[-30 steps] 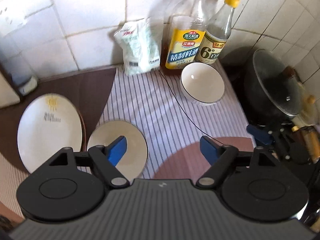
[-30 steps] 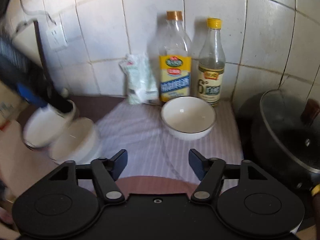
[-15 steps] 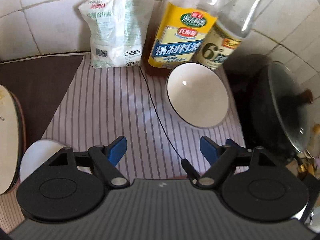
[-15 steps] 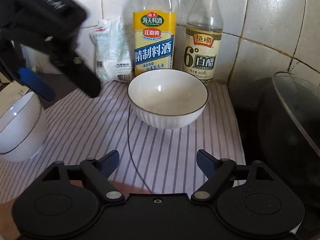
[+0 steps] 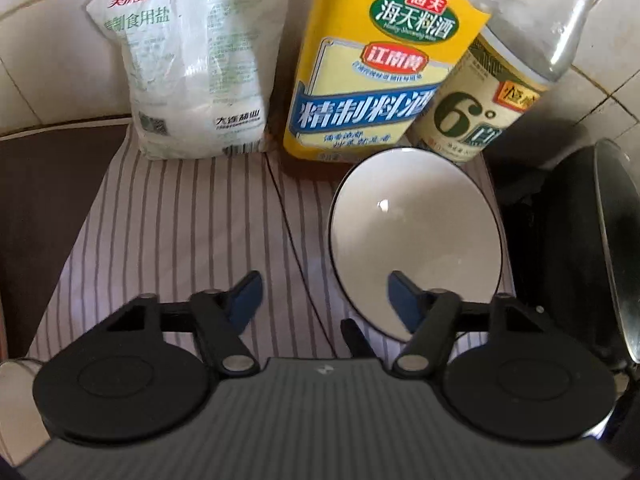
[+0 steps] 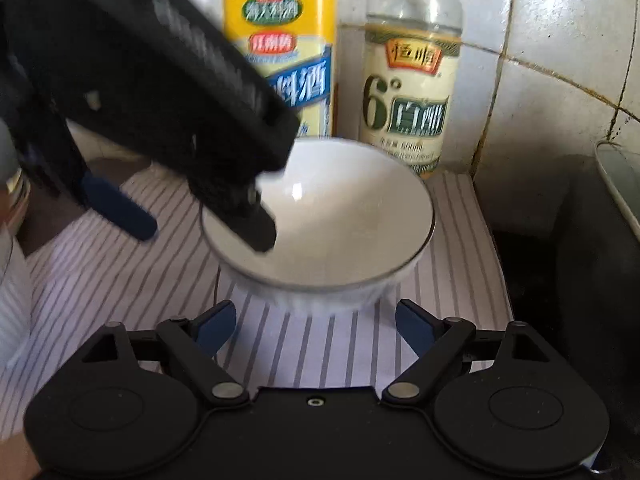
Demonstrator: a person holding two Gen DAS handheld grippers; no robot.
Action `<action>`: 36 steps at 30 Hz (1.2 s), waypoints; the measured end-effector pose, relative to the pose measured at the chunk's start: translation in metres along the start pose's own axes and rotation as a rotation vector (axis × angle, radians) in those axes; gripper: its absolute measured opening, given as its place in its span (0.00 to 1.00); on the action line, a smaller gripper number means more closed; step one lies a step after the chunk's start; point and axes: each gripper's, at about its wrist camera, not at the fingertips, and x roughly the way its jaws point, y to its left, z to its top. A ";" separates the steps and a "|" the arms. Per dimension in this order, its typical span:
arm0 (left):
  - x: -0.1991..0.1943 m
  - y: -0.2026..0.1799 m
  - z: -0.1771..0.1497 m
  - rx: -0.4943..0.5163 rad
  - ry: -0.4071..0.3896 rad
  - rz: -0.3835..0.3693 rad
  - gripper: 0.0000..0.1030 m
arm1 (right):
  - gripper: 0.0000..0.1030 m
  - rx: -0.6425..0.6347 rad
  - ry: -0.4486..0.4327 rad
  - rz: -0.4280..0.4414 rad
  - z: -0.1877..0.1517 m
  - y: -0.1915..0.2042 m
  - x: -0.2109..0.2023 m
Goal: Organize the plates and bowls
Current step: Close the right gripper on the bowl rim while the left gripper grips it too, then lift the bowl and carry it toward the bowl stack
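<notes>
A white bowl with a dark rim stands on the striped cloth in front of two bottles. My left gripper is open, its right finger over the bowl's near rim, its left finger over the cloth. In the right wrist view the left gripper hangs over the bowl's left side, one blue pad outside the bowl. My right gripper is open and empty, just short of the bowl's near side. Another white bowl's edge shows at far left.
A salt bag, a yellow-labelled cooking wine bottle and a vinegar bottle stand against the tiled wall. A black pot with a glass lid sits right of the bowl. A thin black cord crosses the cloth.
Both grippers have moved forward toward the white bowl by the bottles. The left gripper now reaches over its rim; the plates and the other bowl have slid out of its view.
</notes>
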 end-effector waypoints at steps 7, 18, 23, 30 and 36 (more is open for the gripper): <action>-0.004 0.004 0.000 -0.090 -0.078 -0.019 0.13 | 0.88 -0.049 -0.046 0.005 0.002 -0.001 0.002; -0.019 -0.023 -0.015 0.100 -0.048 0.088 0.08 | 0.87 -0.134 -0.031 0.029 0.006 0.004 -0.001; -0.055 -0.020 -0.023 0.119 -0.042 0.091 0.09 | 0.87 -0.140 -0.052 0.029 0.009 0.018 -0.029; -0.121 -0.001 -0.035 0.134 -0.031 0.077 0.09 | 0.87 -0.148 -0.102 0.030 0.014 0.046 -0.087; -0.169 0.027 -0.055 0.071 -0.066 0.075 0.09 | 0.87 -0.223 -0.147 0.034 0.017 0.076 -0.130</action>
